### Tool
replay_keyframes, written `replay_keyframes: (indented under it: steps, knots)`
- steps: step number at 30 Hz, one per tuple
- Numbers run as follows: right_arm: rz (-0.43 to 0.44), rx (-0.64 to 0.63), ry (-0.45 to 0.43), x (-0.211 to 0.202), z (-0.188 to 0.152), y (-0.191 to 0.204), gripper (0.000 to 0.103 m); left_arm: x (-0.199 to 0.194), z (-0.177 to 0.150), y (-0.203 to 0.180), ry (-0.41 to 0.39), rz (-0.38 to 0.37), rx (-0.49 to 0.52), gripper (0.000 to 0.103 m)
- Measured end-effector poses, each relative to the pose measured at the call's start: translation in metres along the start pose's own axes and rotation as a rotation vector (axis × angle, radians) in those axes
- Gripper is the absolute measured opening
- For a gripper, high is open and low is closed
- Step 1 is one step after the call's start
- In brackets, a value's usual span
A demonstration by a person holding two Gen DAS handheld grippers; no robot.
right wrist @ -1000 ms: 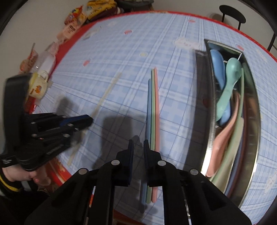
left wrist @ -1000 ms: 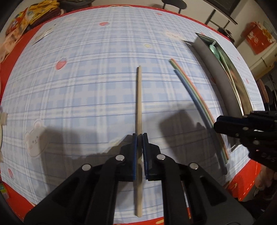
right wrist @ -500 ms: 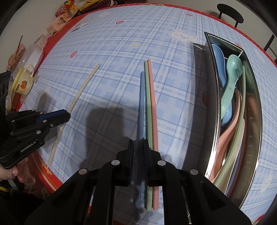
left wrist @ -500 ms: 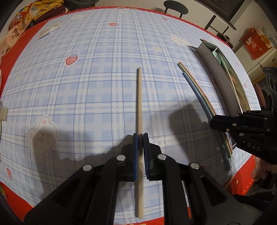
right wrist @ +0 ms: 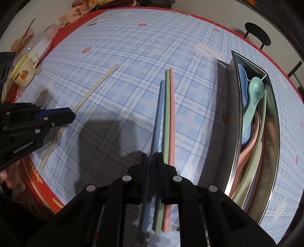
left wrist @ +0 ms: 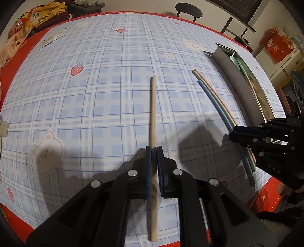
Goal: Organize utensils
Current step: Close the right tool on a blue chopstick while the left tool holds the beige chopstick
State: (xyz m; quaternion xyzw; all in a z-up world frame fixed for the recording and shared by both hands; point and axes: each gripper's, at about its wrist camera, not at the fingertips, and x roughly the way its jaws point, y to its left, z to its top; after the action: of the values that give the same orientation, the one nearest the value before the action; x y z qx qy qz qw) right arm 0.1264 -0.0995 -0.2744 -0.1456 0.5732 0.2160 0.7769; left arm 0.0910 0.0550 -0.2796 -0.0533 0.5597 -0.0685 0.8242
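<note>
My left gripper point(left wrist: 153, 150) is shut on a cream chopstick point(left wrist: 153, 110) that lies along the blue checked tablecloth; it also shows in the right wrist view point(right wrist: 91, 91). My right gripper point(right wrist: 151, 155) has its jaws closed around a blue chopstick point(right wrist: 159, 112), with a green chopstick point(right wrist: 166, 114) and a pink chopstick point(right wrist: 172, 114) lying close beside it. These three also show in the left wrist view point(left wrist: 216, 98). A steel tray point(right wrist: 232, 133) on the right holds several pastel spoons and chopsticks.
A cup point(right wrist: 23, 73) and a plastic container point(right wrist: 40, 44) stand at the table's far left edge, with snack packets point(left wrist: 20, 36) beyond. The red table edge point(right wrist: 43, 182) is close to both grippers. Black chairs point(left wrist: 188, 9) stand behind the table.
My right gripper has come down over the blue chopstick and closed on it. The left gripper keeps its grip on the cream chopstick, and both views have shifted slightly.
</note>
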Motion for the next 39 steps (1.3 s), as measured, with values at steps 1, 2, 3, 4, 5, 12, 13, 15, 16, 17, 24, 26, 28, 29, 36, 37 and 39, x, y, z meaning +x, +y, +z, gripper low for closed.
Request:
replay_keyframes:
  steps: [1, 2, 3, 4, 5, 12, 13, 15, 16, 17, 24, 26, 28, 29, 36, 37, 39]
  knots:
    - [-0.001, 0.000, 0.001, 0.000, 0.000, 0.000, 0.012, 0.000, 0.000, 0.000, -0.001, -0.001, 0.001, 0.012]
    - [-0.002, -0.001, 0.001, 0.000, 0.000, 0.000, 0.012, 0.000, 0.000, 0.000, -0.001, -0.002, 0.003, 0.012]
    - [-0.003, -0.001, -0.001, 0.000, -0.001, 0.000, 0.012, 0.000, 0.000, 0.000, -0.001, -0.002, 0.004, 0.012]
    - [-0.002, -0.002, -0.003, -0.001, -0.001, 0.000, 0.012, 0.000, 0.000, 0.000, -0.003, -0.002, 0.006, 0.012]
    - [-0.001, -0.003, -0.005, -0.001, -0.001, -0.001, 0.012, -0.001, 0.000, 0.000, -0.006, -0.002, 0.005, 0.012]
    - [0.041, 0.030, -0.017, -0.002, -0.002, -0.008, 0.011, -0.001, 0.000, 0.008, -0.001, -0.042, -0.062, 0.012]
    - [0.032, 0.023, -0.021, -0.002, -0.003, -0.006, 0.011, -0.001, 0.000, 0.008, -0.001, -0.041, -0.059, 0.012]
    - [0.023, 0.016, -0.029, -0.002, -0.004, -0.005, 0.011, -0.001, 0.000, 0.005, -0.004, -0.028, -0.047, 0.012]
    - [0.022, 0.017, -0.034, -0.002, -0.005, -0.005, 0.011, -0.001, 0.000, 0.004, -0.005, -0.023, -0.042, 0.012]
    - [0.020, 0.017, -0.036, -0.002, -0.005, -0.005, 0.011, -0.001, 0.000, 0.003, -0.008, -0.017, -0.035, 0.012]
    - [-0.022, -0.012, -0.063, -0.003, -0.011, 0.003, 0.011, -0.001, -0.003, -0.003, -0.025, 0.014, -0.003, 0.012]
    - [-0.029, -0.016, -0.066, -0.004, -0.012, 0.003, 0.011, 0.000, -0.002, -0.002, -0.025, 0.012, -0.004, 0.012]
    - [-0.036, -0.021, -0.068, -0.003, -0.012, 0.005, 0.011, 0.000, -0.002, -0.003, -0.026, 0.015, -0.001, 0.012]
    - [-0.037, -0.021, -0.068, -0.003, -0.012, 0.005, 0.011, 0.000, -0.002, -0.003, -0.027, 0.017, 0.000, 0.012]
    - [-0.005, 0.035, -0.081, -0.005, -0.015, -0.002, 0.007, -0.002, -0.003, 0.006, -0.034, -0.026, -0.084, 0.012]
    - [0.004, 0.051, -0.080, -0.005, -0.015, -0.004, 0.007, -0.002, -0.003, 0.007, -0.030, -0.033, -0.096, 0.012]
    - [0.016, 0.066, -0.080, -0.005, -0.016, -0.006, 0.006, -0.002, -0.003, 0.007, -0.022, -0.035, -0.099, 0.011]
